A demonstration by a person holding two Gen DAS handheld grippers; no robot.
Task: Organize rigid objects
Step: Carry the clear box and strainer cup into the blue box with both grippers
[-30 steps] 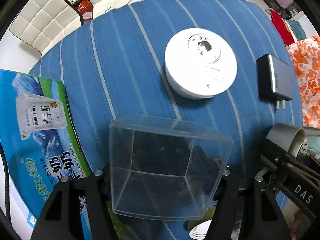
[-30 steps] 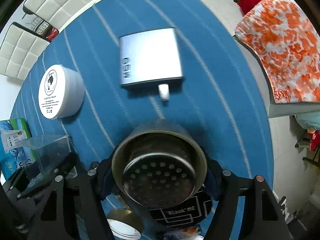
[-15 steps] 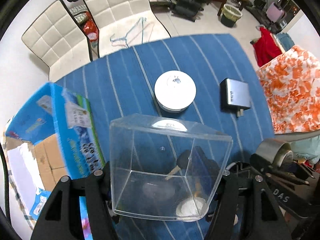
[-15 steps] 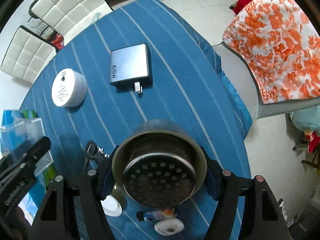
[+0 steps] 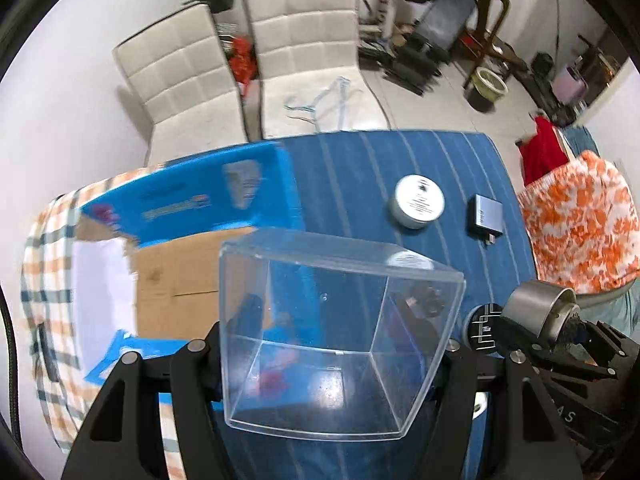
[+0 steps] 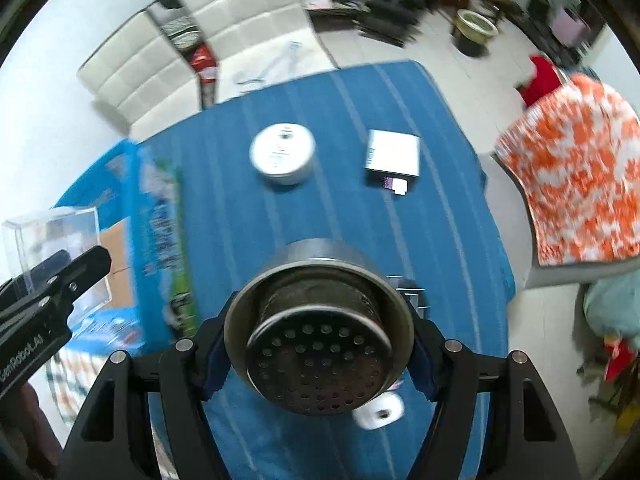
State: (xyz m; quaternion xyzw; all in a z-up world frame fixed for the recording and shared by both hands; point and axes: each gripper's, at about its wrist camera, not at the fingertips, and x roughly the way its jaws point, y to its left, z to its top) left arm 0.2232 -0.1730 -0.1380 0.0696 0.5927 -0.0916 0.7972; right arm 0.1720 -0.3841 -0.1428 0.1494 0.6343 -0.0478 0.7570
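Pinching a clear box [image 5: 336, 332] above the open carton [image 5: 192, 272], left gripper [image 5: 332, 360] reads "GenRobot.AI"; right gripper [image 6: 320, 360] clamps a metal strainer [image 6: 318, 332] over the table's near edge [image 6: 472, 280].

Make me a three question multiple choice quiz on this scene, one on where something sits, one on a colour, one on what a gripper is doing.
1. Where is the round white tin relative to the silver charger in the right wrist view?
A. To its left
B. On top of it
C. Inside the cardboard box

2. What colour is the tablecloth?
A. Red with dots
B. Blue with pale stripes
C. Plain green

3. What is the right gripper doing?
A. Hanging open and empty
B. Shut on a metal strainer cup
C. Pressing on the tin

Answers: 1 A, the tin lies left of the charger, apart from it. 2 B, blue cloth with light stripes. 3 B, its fingers clamp the metal strainer cup.
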